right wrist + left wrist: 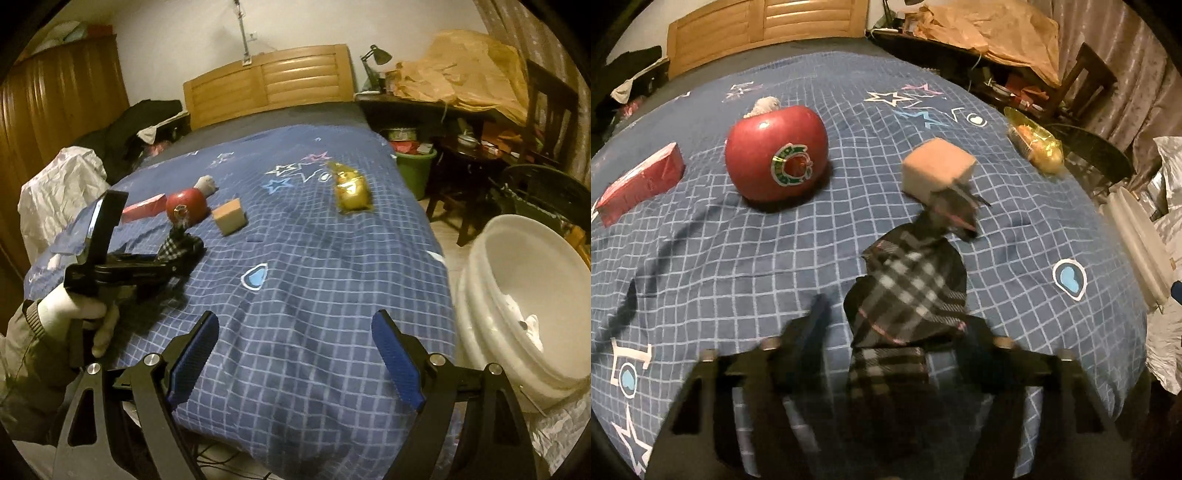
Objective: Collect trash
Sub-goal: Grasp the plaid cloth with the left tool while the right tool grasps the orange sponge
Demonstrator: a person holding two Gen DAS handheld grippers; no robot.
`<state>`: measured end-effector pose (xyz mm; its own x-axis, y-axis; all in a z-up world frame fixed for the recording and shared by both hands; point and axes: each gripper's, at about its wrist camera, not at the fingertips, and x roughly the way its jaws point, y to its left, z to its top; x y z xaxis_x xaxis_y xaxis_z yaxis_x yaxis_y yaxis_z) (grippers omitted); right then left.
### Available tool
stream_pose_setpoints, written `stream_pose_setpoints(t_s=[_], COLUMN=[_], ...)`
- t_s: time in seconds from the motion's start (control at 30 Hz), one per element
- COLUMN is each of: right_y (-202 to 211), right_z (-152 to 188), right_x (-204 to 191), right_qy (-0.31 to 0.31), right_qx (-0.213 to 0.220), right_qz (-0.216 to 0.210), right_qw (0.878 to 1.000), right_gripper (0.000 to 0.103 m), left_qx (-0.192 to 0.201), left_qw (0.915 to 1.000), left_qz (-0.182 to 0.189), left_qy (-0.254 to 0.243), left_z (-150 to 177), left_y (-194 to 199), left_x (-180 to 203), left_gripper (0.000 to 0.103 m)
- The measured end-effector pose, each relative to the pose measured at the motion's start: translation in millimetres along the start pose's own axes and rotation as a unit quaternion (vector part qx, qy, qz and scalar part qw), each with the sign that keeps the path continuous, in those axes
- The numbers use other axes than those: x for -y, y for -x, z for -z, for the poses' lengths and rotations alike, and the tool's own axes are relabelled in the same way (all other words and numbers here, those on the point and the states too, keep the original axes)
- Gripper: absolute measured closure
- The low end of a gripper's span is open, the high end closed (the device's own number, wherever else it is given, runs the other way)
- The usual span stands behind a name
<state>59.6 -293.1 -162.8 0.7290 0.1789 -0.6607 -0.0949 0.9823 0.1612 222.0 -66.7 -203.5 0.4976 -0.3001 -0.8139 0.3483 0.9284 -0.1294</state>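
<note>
My left gripper (894,325) is shut on a dark plaid cloth (912,291) and holds it just above the blue checked bedspread (738,266); the frame is blurred by motion. The cloth also shows in the right wrist view (177,247), pinched in the left gripper (184,251). My right gripper (295,350) is open and empty above the near end of the bed. A white bucket (524,314) with crumpled white scraps inside stands on the floor at the right. A gold snack wrapper (351,190) lies far right on the bed; it also shows in the left wrist view (1034,144).
On the bed lie a red apple-shaped box (775,153), a red carton (639,182), a tan cube (936,168) and a small grey-white wad (764,105). A green bin (413,170), cluttered tables and a chair stand right of the bed.
</note>
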Motion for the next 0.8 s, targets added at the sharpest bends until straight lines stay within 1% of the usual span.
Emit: stream_pose_setpoints(t_s=[0.07,0.1,0.17,0.27,0.4,0.53,0.6,0.67,0.73,0.8], right_y=[-11,-17,-29,-58,-101,-146,-173,-194,-212,-229], right_z=[-5,-7,-13,-29,-58,-87,-101,-110,-117,-120], right_x=[-7,-11,-19,-37,-59,-87,-99,-107,-113,-120], right_qy=[0.009,0.017,0.032,0.06,0.088,0.112,0.124,0.128,0.132,0.142], right_qx=[-0.005,-0.006,-0.007,-0.01,-0.016,-0.026,-0.034,-0.04,-0.048,-0.055], right_qz=[-0.005,-0.009,-0.016,-0.028,-0.048,-0.058,-0.051,-0.041,-0.031,-0.013], right_qw=[1.0,1.0,0.999,0.998,0.995,0.992,0.99,0.99,0.99,0.988], right_gripper=[0.018,0.018,0.018,0.018,0.018,0.018,0.018,0.019,0.019,0.021], left_qx=[0.004,0.006,0.011,0.015,0.024,0.025,0.021,0.016,0.014,0.011], left_qw=[1.0,1.0,0.9999,0.9996,0.9987,0.9967,0.9958,0.9957,0.9961,0.9965], left_qz=[-0.008,-0.005,-0.005,-0.009,-0.035,-0.06,-0.067,-0.067,-0.064,-0.06], left_qy=[-0.001,0.002,0.01,0.021,0.027,0.049,0.058,0.061,0.06,0.057], left_z=[1,1,4,9,15,20,22,22,20,16], left_y=[2,4,9,15,31,39,37,34,32,28], left_x=[-3,-7,-15,-29,-51,-79,-90,-94,-97,-95], left_gripper=[0.075,0.077,0.077,0.077,0.077,0.077,0.077,0.076,0.074,0.063])
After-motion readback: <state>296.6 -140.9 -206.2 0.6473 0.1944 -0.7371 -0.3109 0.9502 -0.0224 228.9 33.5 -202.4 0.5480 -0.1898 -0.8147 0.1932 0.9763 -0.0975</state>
